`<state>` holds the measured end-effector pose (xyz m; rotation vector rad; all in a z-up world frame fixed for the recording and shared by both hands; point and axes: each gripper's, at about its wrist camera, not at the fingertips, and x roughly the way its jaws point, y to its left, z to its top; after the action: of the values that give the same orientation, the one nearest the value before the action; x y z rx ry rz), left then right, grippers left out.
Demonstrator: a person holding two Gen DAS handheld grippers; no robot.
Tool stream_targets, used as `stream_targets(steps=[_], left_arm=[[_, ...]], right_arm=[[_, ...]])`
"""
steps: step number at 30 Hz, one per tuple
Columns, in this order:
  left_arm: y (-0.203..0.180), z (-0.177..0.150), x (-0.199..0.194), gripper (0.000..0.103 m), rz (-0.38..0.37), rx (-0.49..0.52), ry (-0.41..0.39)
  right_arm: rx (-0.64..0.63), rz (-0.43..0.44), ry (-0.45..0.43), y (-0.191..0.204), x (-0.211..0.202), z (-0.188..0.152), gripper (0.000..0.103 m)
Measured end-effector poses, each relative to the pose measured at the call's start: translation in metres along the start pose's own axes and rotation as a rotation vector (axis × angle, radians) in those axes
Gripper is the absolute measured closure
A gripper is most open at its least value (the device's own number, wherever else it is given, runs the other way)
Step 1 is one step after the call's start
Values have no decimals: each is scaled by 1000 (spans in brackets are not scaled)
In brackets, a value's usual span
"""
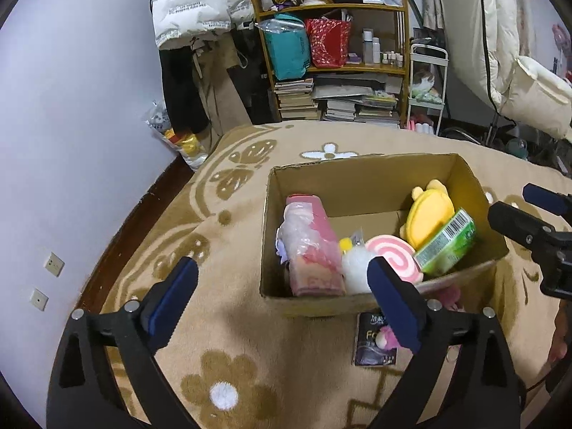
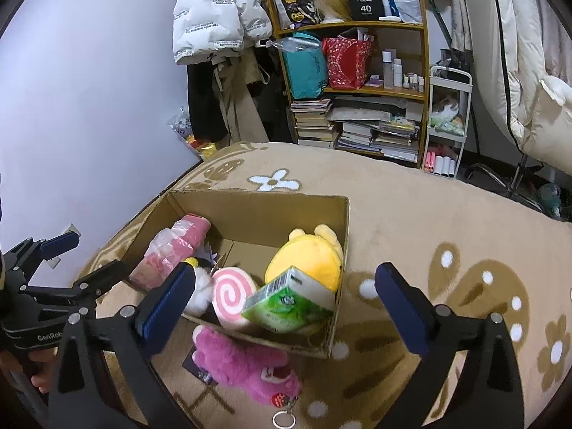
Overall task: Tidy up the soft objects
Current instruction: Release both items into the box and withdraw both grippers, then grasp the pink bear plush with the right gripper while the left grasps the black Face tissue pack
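Your right claw (image 2: 286,296) is wide open and holds nothing. Your left claw (image 1: 282,293) is wide open too. The pink bear (image 2: 246,368) lies on the blanket just below your right claw, touching the front of the box (image 2: 341,236). It looks soft, light and squishy. Grab its fat middle, not the key ring (image 2: 283,420).

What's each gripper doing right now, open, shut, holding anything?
Left gripper: open, holding nothing, above the blanket near the cardboard box.
Right gripper: open, holding nothing, over the box's near edge.
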<state>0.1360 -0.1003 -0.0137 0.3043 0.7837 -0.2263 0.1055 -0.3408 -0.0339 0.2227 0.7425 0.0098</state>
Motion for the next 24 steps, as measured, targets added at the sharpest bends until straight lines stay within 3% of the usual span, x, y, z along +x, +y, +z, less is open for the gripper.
stream_targets(steps=[14, 24], left_arm=[[8, -32, -11, 4, -30, -12, 56], [-5, -51, 11, 4, -60, 16, 124]], right_arm=[[95, 46, 43, -10, -5, -36, 0], [96, 70, 101, -12, 11, -60, 0]])
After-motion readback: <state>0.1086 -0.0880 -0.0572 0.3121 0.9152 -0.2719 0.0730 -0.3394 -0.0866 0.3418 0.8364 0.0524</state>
